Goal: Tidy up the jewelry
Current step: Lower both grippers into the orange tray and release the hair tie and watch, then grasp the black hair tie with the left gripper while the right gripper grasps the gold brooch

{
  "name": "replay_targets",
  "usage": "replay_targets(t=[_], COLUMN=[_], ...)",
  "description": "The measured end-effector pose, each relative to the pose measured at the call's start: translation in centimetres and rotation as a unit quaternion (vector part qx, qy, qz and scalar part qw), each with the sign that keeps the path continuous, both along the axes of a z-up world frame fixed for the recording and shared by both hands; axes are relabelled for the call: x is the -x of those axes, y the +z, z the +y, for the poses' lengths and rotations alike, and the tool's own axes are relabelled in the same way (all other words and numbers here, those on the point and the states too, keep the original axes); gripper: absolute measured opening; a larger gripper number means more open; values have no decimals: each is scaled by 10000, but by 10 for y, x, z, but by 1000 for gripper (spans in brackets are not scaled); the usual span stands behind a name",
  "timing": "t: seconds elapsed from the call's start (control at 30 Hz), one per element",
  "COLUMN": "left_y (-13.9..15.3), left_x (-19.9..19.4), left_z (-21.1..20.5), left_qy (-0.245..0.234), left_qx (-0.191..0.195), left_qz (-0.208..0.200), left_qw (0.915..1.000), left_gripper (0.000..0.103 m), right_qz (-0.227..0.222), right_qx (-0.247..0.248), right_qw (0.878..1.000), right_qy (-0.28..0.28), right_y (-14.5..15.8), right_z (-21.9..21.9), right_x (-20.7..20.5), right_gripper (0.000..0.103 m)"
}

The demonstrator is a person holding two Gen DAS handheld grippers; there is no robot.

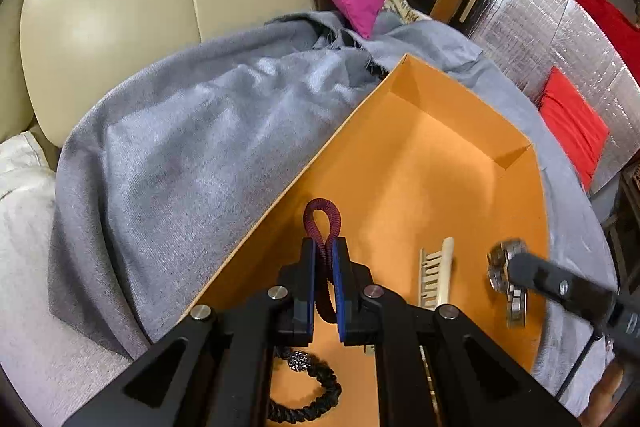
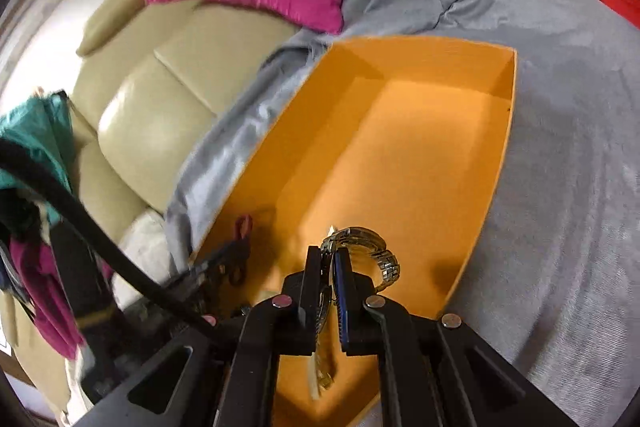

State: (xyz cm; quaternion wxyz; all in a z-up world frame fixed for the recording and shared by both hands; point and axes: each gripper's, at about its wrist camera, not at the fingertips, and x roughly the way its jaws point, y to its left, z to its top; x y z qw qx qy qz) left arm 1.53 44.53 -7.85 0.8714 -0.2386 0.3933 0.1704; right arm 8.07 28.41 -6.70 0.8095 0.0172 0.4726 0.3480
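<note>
Left gripper (image 1: 324,247) pinches one maroon bracelet (image 1: 322,217), right gripper (image 2: 329,255) one blurred, seemingly metal bracelet (image 2: 374,247), over one orange box (image 2: 420,131)

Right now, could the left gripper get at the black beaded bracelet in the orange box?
Probably not yet. The left gripper has its jaws shut on a dark red cord loop, so it has no free grip. The black beaded bracelet lies in the orange box beneath it, uncovered, so only the load blocks it.
</note>
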Motion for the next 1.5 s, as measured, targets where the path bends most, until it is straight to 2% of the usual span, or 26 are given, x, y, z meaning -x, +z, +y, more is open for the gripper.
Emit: replay_targets(t=[0.13, 0.3, 0.43, 0.57, 0.63, 0.67, 0.7, 0.77, 0.87, 0.9, 1.0, 1.03, 1.07, 1.13, 1.2, 1.37, 1.5], left_y=[-6, -15, -15, -17, -13, -10, -3, 6, 28, 38, 65, 71, 79, 90, 96, 96, 88], left_x=[-2, -3, -4, -5, -3, -2, 0, 2, 8, 11, 20, 21, 22, 21, 13, -15, -34], left_z=[1, 5, 7, 5, 2, 0, -4, -10, -23, -29, -56, -61, -72, -95, -124, -201, -266], left_qy=[-20, 30, 72, 133, 128, 137, 189, 288, 507, 628, 828, 839, 832, 691, 319, -791, -1705], left_qx=[23, 117, 148, 128, 120, 85, -55, -328, -832, -1047, -1552, -1618, -1692, -1814, -1882, -1970, -2006], left_qz=[188, 461, 554, 697, 668, 624, 562, 472, 211, 85, -434, -562, -739, -1047, -1239, -1247, -1189], left_qw=[9998, 9989, 9983, 9974, 9976, 9979, 9982, 9979, 9950, 9925, 9835, 9817, 9793, 9754, 9738, 9692, 9574], left_gripper=[8, 8, 9, 16, 24, 32, 43, 52, 54, 57, 70, 71, 72, 73, 75, 75, 75], right_qz=[-15, 205, 347, 452, 426, 373, 306, 248, 117, 68, -53, -79, -103, -218, -300, -406, -346], right_qx=[318, 579, 593, 591, 481, 415, 320, 214, 111, 79, -33, -100, -141, -233, -343, -602, -877], right_qw=[9995, 9981, 9976, 9972, 9978, 9983, 9988, 9991, 9991, 9989, 9979, 9972, 9966, 9938, 9904, 9749, 9536], right_qy=[54, 64, -44, -116, -145, -169, -204, -258, -398, -453, -648, -739, -809, -1069, -1304, -2106, -2858], right_y=[-8, -20, -23, -21, -15, -12, -6, 1, 14, 18, 31, 36, 39, 49, 57, 67, 60], right_z=[2, 0, -5, -10, -16, -19, -25, -34, -53, -61, -90, -104, -115, -152, -187, -297, -398], right_x=[6, 5, 3, 2, 5, 7, 9, 14, 22, 25, 34, 35, 35, 39, 41, 47, 56], right_gripper=[8, 8, 10, 10, 10, 10, 10, 10, 10, 10, 22, 28, 29, 29, 29, 29, 29])
